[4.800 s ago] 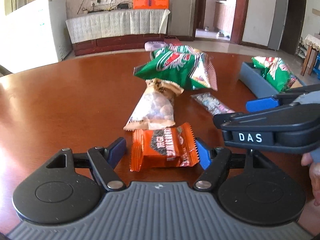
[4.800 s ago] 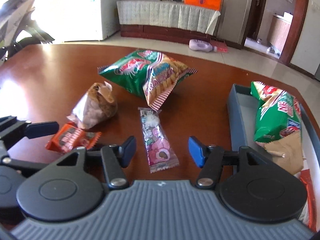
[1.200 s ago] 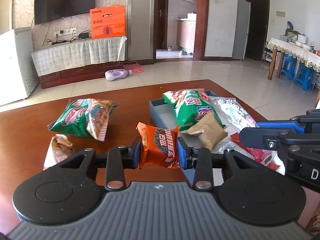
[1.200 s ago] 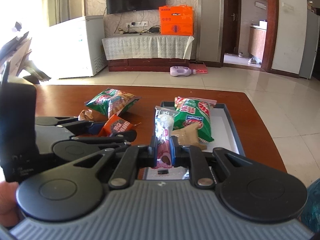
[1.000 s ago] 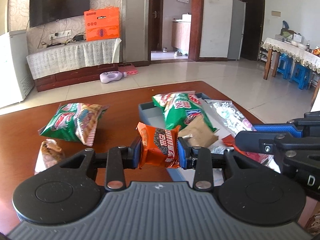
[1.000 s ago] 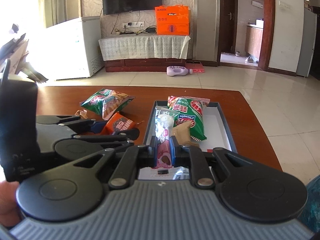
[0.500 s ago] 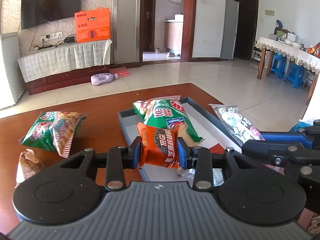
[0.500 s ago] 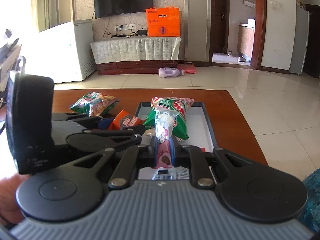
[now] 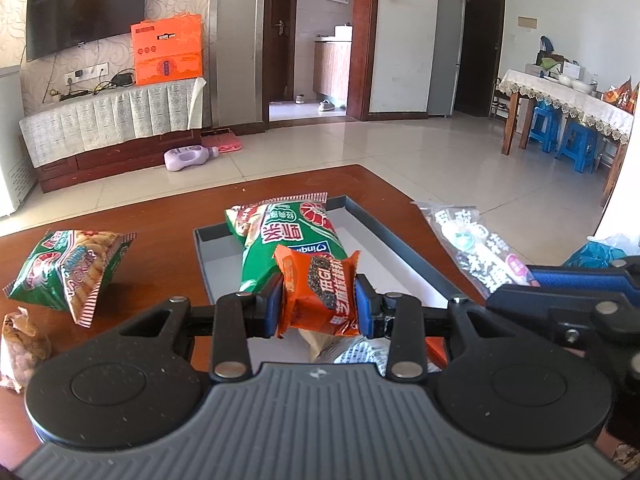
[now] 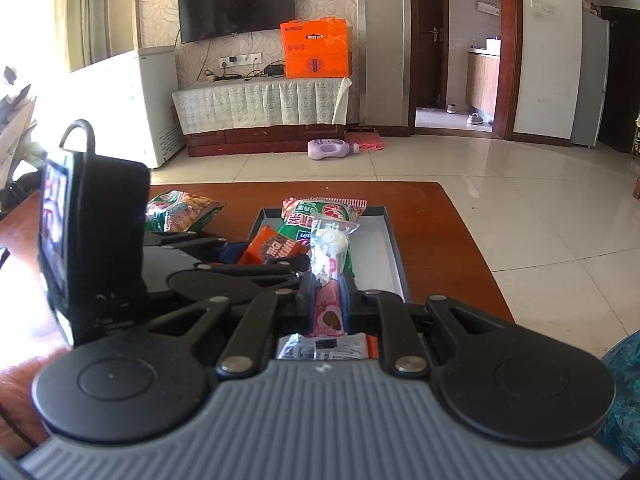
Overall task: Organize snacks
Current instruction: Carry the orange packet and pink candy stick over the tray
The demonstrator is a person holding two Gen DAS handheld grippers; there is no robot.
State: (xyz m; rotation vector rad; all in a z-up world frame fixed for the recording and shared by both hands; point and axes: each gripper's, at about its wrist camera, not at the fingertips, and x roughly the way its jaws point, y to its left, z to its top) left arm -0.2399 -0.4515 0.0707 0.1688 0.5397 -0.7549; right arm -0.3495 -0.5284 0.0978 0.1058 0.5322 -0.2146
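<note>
Left gripper (image 9: 318, 304): blue pads pressed on both sides of an orange snack packet (image 9: 320, 294), held upright above the near end of the grey tray (image 9: 404, 252).
Right gripper (image 10: 326, 300): jaws nearly together, pinching a slim clear-and-pink candy packet (image 10: 330, 256) that stands up over the same tray.
Tray: sits on the brown wooden table (image 9: 160, 220); a green chip bag (image 9: 288, 236) lies inside it.
Left on the table: a second green chip bag (image 9: 68, 268) and a small brown-filled packet (image 9: 20, 344), well left of the tray.

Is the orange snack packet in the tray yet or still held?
Held: the left hand-held gripper clamps the orange snack packet above the tray.
</note>
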